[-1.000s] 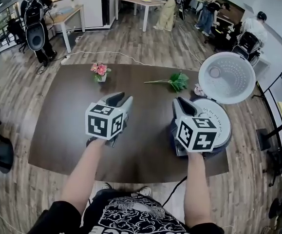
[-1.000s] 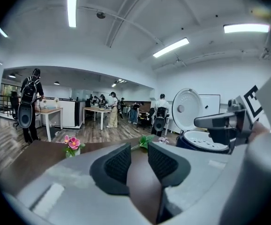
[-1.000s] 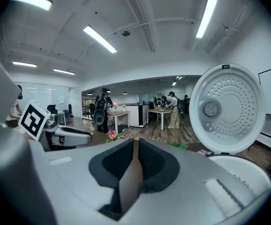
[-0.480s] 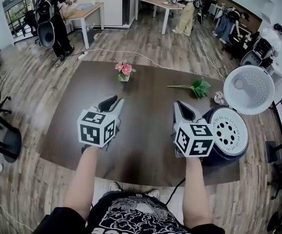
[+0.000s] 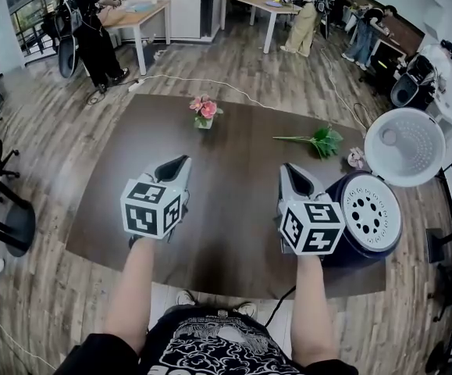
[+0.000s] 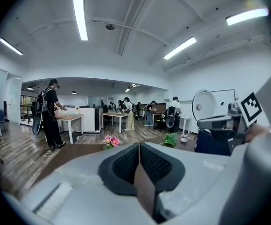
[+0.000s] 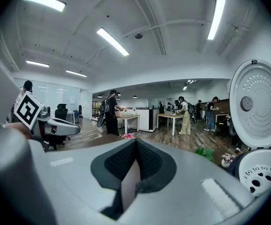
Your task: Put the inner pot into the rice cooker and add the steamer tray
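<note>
Your left gripper (image 5: 176, 163) and right gripper (image 5: 292, 171), jaws just closed empty, have drawn back from the cooker (image 5: 349, 255), the tray (image 5: 371, 213) seated inside: task looks done.

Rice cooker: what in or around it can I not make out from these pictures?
- Inner pot: in both the head view and the right gripper view, the steamer tray covers the opening of the rice cooker.
- Cooker's left side: hidden by the right gripper and its cube in the head view; cut off by the edge in the right gripper view.
- Small pink thing beside the lid: too small to name.
</note>
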